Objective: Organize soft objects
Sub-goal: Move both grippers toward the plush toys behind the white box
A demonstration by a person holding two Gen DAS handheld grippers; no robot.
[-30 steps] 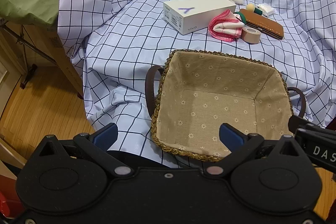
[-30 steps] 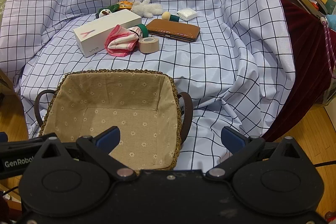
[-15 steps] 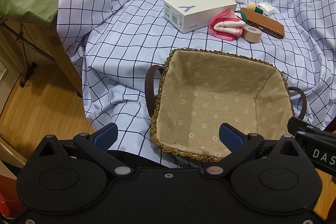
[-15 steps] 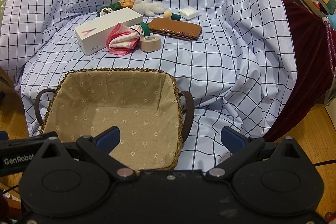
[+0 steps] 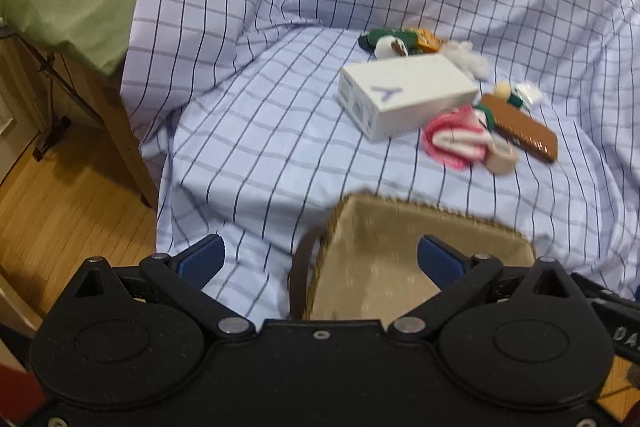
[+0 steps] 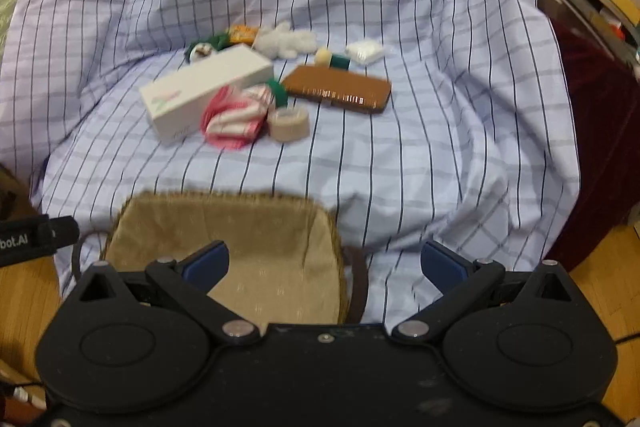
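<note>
Blue-padded fingers of both tools stand spread wide with nothing between them: the left gripper and the right gripper each fill the bottom of their own view, low over the near end of the basket, which reads as a pause before reaching for a first item. That basket sits lowest on the cloth, empty, probably placed nearest so that soft things can be dropped in; it has a braided straw rim, a beige flower-print fabric lining and a dark loop handle. A checked pale-blue sheet drapes the whole surface in loose folds. Farther up, at mid-frame, the items lie clustered and touching: a folded pink-and-white striped cloth against a rigid white box, a beige tape roll just beside the cloth, then a glossy brown case. Beyond them lies a white fluffy tuft, a small white pad, and green and orange bits too blurred to name.
</note>
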